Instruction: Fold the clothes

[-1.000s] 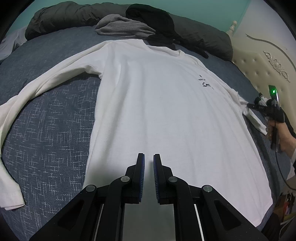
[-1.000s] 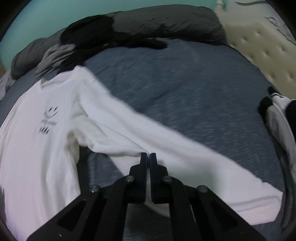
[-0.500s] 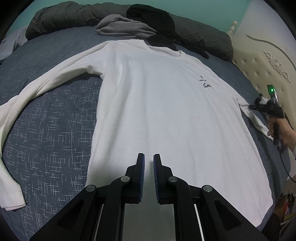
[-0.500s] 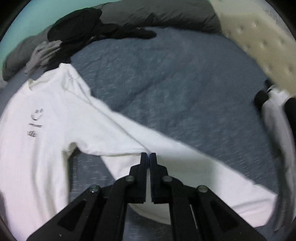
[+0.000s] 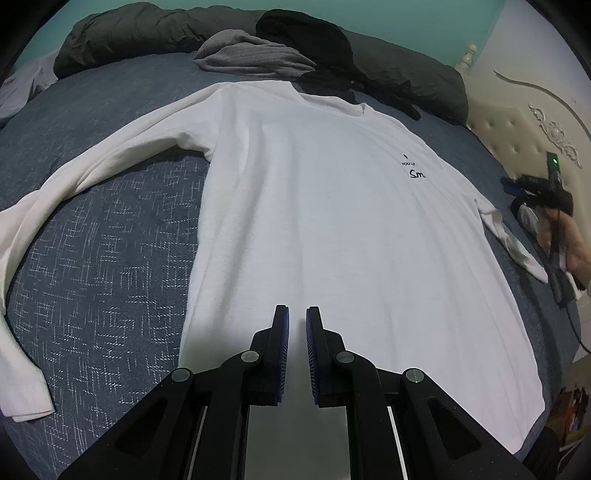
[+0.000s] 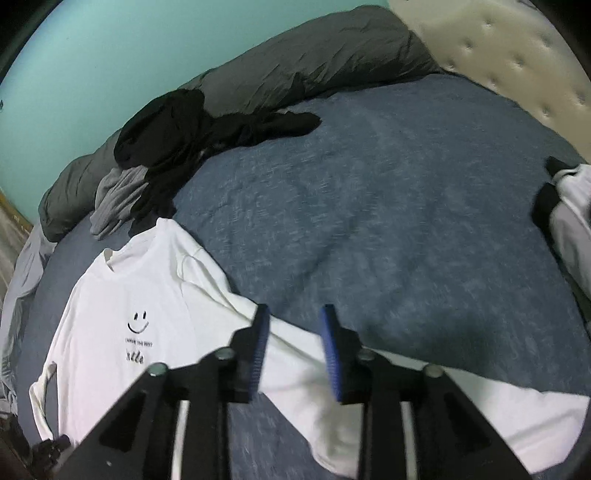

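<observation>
Shirt laid out flat on bed; no fold made yet.
Left claw (image 5: 296,325) is hovering nearly clenched, empty, over the hem of the white shirt (image 5: 314,206); right claw (image 6: 293,325) has just been opening, releasing the sleeve (image 6: 406,398) near the bed (image 6: 406,203) edge.

A dark grey duvet (image 5: 155,33) lies bunched along the far edge of the blue bedspread (image 5: 92,266); a cream tufted headboard (image 5: 517,129) stands right.
</observation>
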The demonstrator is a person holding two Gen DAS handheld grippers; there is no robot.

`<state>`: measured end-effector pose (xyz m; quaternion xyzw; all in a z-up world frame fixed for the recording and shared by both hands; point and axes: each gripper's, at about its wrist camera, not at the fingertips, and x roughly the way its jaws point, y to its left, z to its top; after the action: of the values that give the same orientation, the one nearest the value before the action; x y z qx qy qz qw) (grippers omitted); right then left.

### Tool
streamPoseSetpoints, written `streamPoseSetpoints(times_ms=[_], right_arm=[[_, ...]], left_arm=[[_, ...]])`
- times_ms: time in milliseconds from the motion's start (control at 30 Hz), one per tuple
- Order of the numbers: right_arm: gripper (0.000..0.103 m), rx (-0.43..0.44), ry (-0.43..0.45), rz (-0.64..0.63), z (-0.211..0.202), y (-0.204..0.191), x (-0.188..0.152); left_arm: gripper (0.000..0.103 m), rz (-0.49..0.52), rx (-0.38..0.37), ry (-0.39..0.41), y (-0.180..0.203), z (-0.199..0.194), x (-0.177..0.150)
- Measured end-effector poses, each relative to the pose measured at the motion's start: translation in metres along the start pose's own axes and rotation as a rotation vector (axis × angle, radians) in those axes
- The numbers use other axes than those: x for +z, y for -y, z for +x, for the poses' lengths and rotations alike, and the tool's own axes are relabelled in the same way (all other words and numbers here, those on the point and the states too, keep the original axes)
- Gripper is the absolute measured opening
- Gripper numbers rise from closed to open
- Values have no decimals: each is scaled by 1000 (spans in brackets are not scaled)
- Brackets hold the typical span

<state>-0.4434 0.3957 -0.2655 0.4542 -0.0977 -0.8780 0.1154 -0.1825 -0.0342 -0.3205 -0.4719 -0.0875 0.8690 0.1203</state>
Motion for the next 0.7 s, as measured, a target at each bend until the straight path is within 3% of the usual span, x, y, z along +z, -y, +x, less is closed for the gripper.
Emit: streamPoseSetpoints(times_ms=[167,567,700], right_arm=[[30,-10,-85,-92,34,-28,6],[30,-22,-169,-175,94,-58,15],[8,-7,-163,-181,96,-59,13]], left_arm=[[10,-1,5,-2,-2,1,0],[10,-2,11,6,-7,-2,4],[10,4,15,7,-7,-2,5]])
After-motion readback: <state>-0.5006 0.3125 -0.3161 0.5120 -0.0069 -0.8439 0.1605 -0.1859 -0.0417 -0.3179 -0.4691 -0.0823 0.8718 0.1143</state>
